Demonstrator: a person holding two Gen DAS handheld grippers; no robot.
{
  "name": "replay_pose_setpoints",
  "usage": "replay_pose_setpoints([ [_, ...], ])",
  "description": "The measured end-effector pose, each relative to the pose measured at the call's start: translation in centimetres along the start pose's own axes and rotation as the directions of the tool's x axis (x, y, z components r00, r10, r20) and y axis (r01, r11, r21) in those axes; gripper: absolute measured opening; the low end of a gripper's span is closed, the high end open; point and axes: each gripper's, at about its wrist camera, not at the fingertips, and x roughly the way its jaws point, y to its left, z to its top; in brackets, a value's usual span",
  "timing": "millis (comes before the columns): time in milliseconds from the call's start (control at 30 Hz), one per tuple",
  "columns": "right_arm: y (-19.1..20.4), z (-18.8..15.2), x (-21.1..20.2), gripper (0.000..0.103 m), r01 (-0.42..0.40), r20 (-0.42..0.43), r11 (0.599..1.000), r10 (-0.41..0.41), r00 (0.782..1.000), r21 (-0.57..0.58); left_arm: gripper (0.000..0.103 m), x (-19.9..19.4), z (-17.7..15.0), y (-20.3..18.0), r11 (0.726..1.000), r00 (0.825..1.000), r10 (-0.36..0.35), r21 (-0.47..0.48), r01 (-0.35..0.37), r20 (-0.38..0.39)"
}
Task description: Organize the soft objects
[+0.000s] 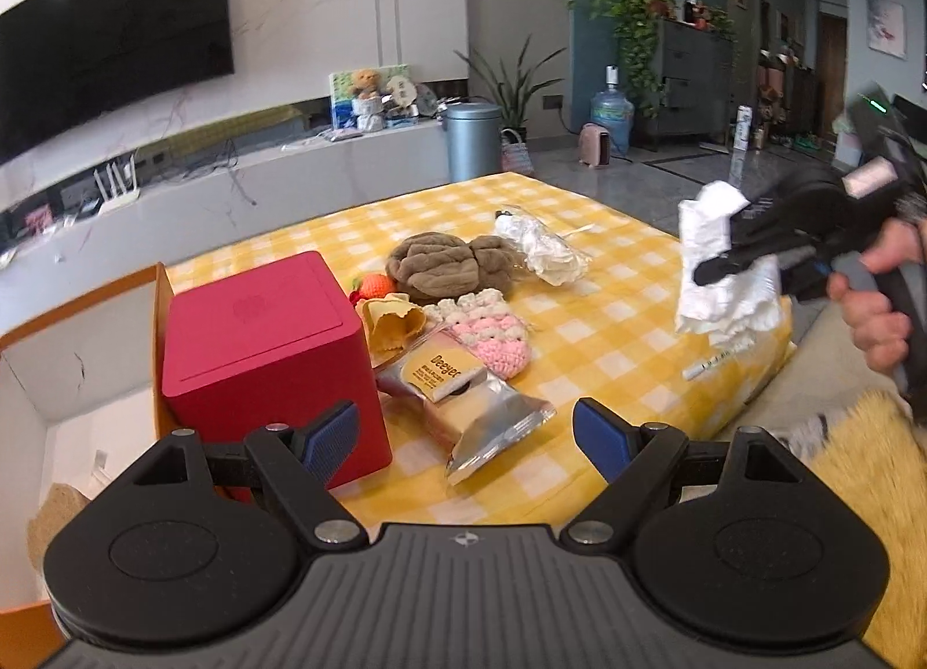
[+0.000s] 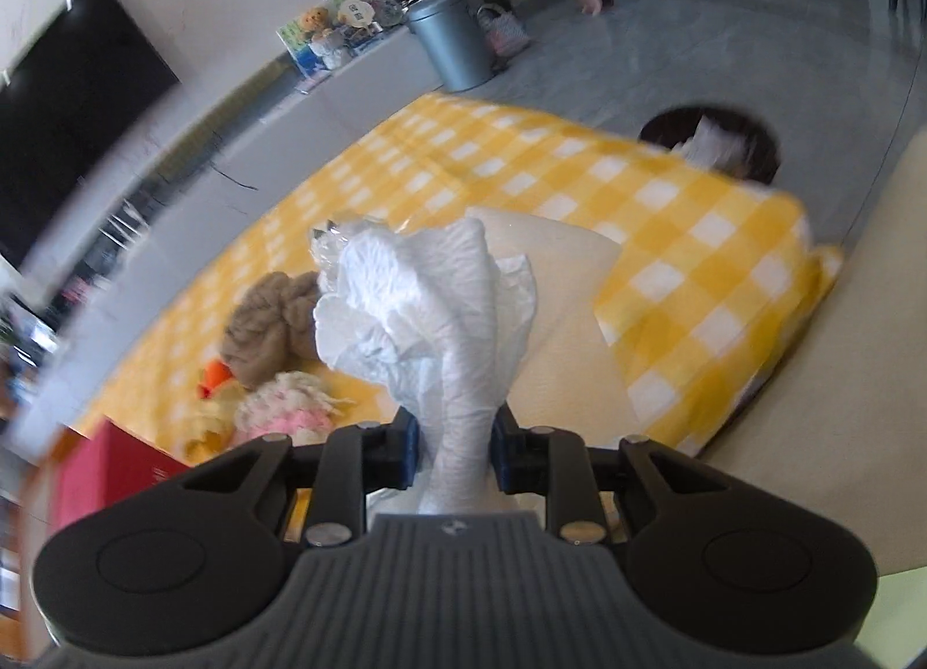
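1. The right gripper point(image 2: 452, 452) is clamping its blue pads on a white cloth point(image 2: 440, 315), pinched at its narrow lower end; the crumpled, crinkly folds are fanning out above the jaws.
2. From the left wrist view, that same white cloth point(image 1: 724, 275) is hanging in the air off the right side of the table, held in the black fingers with the person's hand point(image 1: 875, 310) gripping the handle behind.
3. The left gripper point(image 1: 463, 434) is hovering with its jaws spread wide and nothing between them, low over the near edge of the table.
4. Just ahead of it a shiny foil snack packet point(image 1: 469, 402) is lying flat, touching a smooth red box point(image 1: 272, 356) on the left.
5. Beyond the packet, a pink-and-cream crocheted piece point(image 1: 486, 333), a yellow crocheted piece point(image 1: 394, 321), an orange knitted ball point(image 1: 373, 284), a fuzzy brown plush point(image 1: 452, 263) and a crinkled clear bag with white stuffing point(image 1: 539, 246) are sitting bunched together.
6. A yellow-and-white checked tablecloth point(image 1: 608, 275) is covering the table.
7. Behind it, a black television point(image 1: 110, 43), a grey bin point(image 1: 472, 142), and leafy plants point(image 1: 643, 26) are standing in the room.
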Motion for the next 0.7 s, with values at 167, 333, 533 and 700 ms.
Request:
replay_pose_setpoints([
  [167,-3.5,0.4,-0.8,0.024,-0.111,0.022,0.987,0.109,0.994,0.12,0.098,1.3,-0.1,0.6,0.998,1.0,-0.009,-0.054,0.008,-0.029],
  [333,-4.3,-0.4,-1.8,0.024,-0.169,0.041,0.969,0.165,0.985,0.178,0.098,3.1,-1.0,0.1,0.999,0.998,-0.049,-0.012,0.048,-0.042],
  [533,-3.2,0.0,-1.4,0.024,-0.31,0.052,0.922,0.306,0.95,0.234,0.098,6.0,-1.1,-3.7,0.969,0.98,-0.2,0.148,0.2,-0.016],
  [700,-2.8,-0.4,-0.1,0.024,-0.421,0.016,0.848,0.44,0.898,0.322,0.098,6.7,-0.4,-7.8,0.923,0.946,-0.315,0.255,0.286,0.079],
])
